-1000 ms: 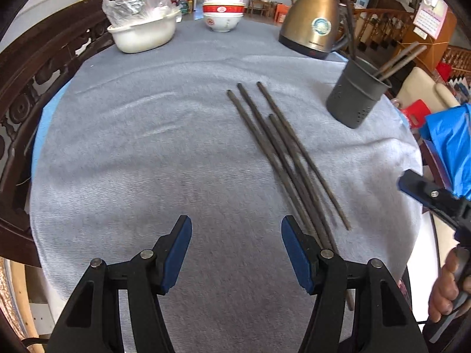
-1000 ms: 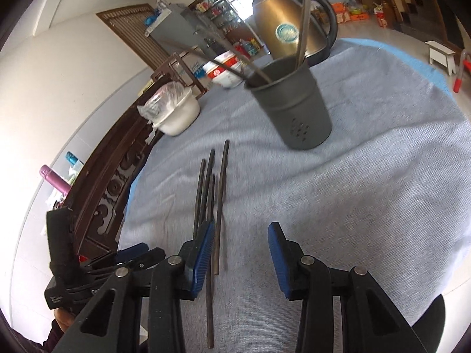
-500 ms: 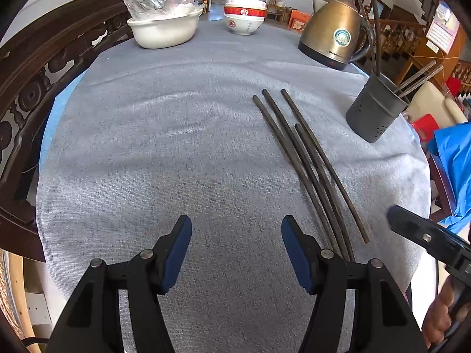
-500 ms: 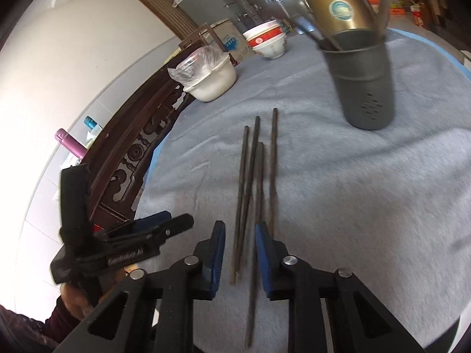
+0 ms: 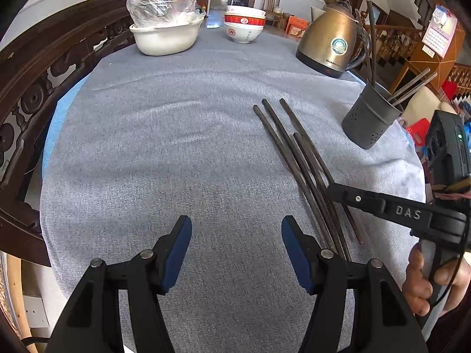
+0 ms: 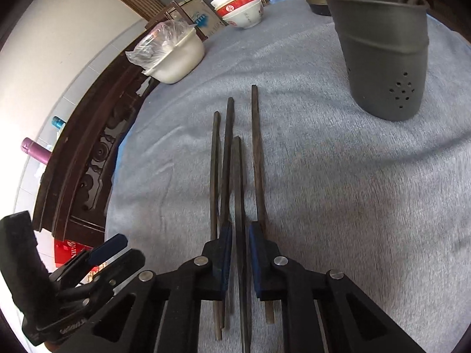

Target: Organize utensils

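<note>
Right gripper (image 6: 238, 242) sits low over the near end of four dark chopsticks (image 6: 226, 158); its jaws have just been closing and now stand nearly together, blue pads either side of the middle chopstick (image 6: 237, 176), which runs between them. Whether the pads actually press it, cannot tell; thin gaps seem to show on both sides. Left gripper (image 5: 235, 253) hovers over bare cloth with jaws spread, nothing between them, black plastic arms with metal pivot pins and blue rubbery pads (image 5: 176, 250). In the left wrist view the right gripper's black arm reaches in from the right over the sticks, a hand (image 5: 432, 282) on its handle. Chopsticks are long, thin, dark brown-grey, square-cut at the far ends, matte and a bit worn. They lie roughly parallel on the grey woven tablecloth (image 5: 176, 147), three close together on the left, one slightly apart on the right; the middle one sits nearer than the rest. Cloth is soft, slightly rippled. Beyond and to the right stands a grey utensil holder (image 6: 382, 58), tapered cylinder with small drain holes, more sticks leaning in it. Farther back are a brass-coloured kettle (image 5: 331, 44), stacked white bowls with red bands (image 5: 244, 26), and a white basin holding a clear plastic bag (image 5: 166, 35). A dark carved wooden chair back (image 5: 44, 82) curves along the left table edge.
</note>
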